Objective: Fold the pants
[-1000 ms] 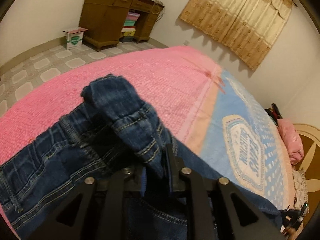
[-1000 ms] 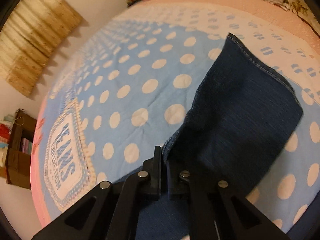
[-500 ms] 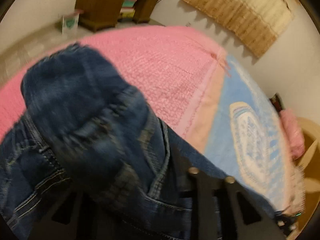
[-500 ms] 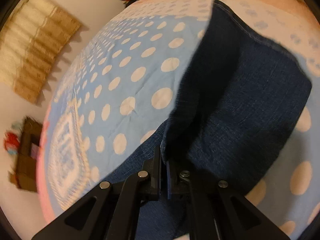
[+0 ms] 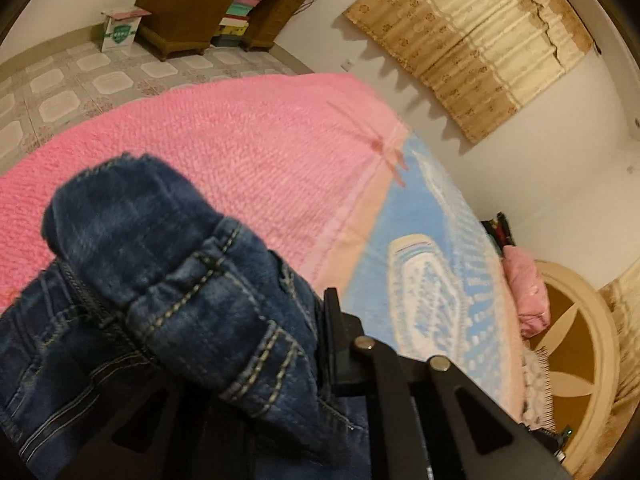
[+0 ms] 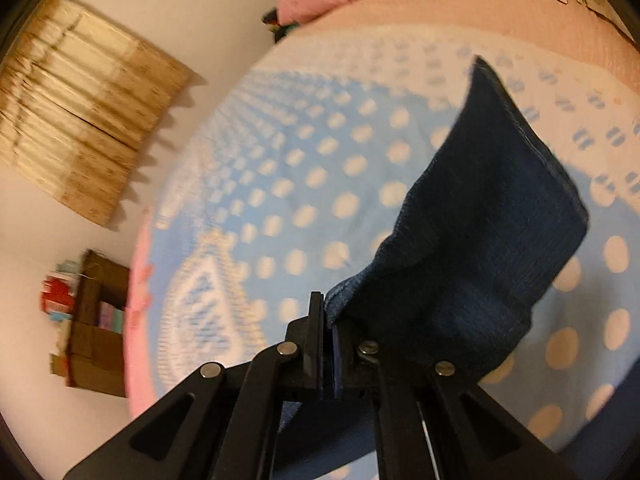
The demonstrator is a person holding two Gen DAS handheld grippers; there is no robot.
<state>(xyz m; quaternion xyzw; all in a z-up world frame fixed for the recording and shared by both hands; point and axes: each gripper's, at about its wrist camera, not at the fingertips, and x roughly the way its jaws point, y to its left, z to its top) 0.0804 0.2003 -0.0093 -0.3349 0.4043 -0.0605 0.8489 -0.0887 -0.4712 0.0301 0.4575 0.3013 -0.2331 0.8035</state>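
Observation:
The pants are dark blue jeans on a bed. In the left wrist view their bunched waistband (image 5: 168, 280) hangs lifted in front of the camera, over the pink blanket (image 5: 240, 152). My left gripper (image 5: 310, 316) is closing its jaws on that waistband; the denim hides its left finger, and only the right finger (image 5: 334, 320) shows. In the right wrist view my right gripper (image 6: 326, 314) is shut on the edge of a pant leg (image 6: 480, 220), which stands up off the blue polka-dot blanket (image 6: 280, 200) with its hem end highest.
A wooden desk (image 5: 208, 0) and a cardboard box (image 5: 120, 32) stand on the tiled floor beyond the bed's foot. A curtain (image 5: 480, 40) hangs on the wall. A pink pillow (image 5: 524, 292) lies by the round headboard (image 5: 572, 360).
Both grippers have risen with the denim. The pant leg has come up off the dotted blanket, and the waistband bunch has shifted left and hangs closer to the left camera.

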